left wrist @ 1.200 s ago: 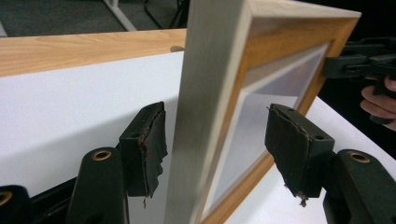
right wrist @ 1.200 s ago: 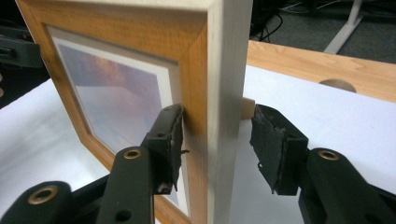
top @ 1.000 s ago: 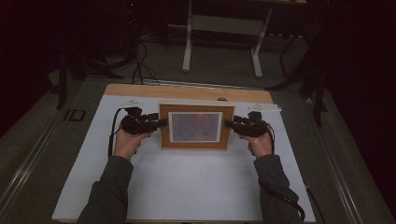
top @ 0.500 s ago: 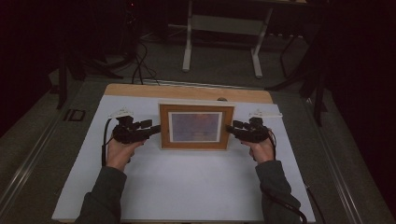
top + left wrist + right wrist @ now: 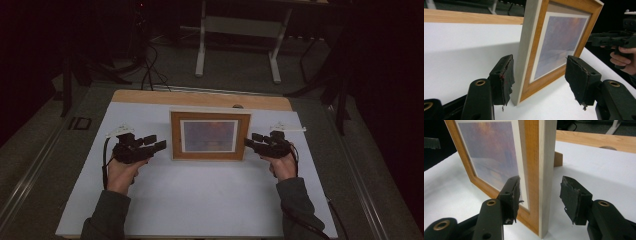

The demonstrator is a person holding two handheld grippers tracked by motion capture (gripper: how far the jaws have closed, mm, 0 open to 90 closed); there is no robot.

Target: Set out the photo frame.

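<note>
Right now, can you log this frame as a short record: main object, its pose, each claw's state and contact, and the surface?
object: wooden picture frame with a purple-toned print
pose: standing upright on a rear prop
left claw: open, jaws astride the frame's edge, not clamped
right claw: open, jaws astride the opposite edge, not clamped
surface: white table cover over a wooden tabletop
</note>
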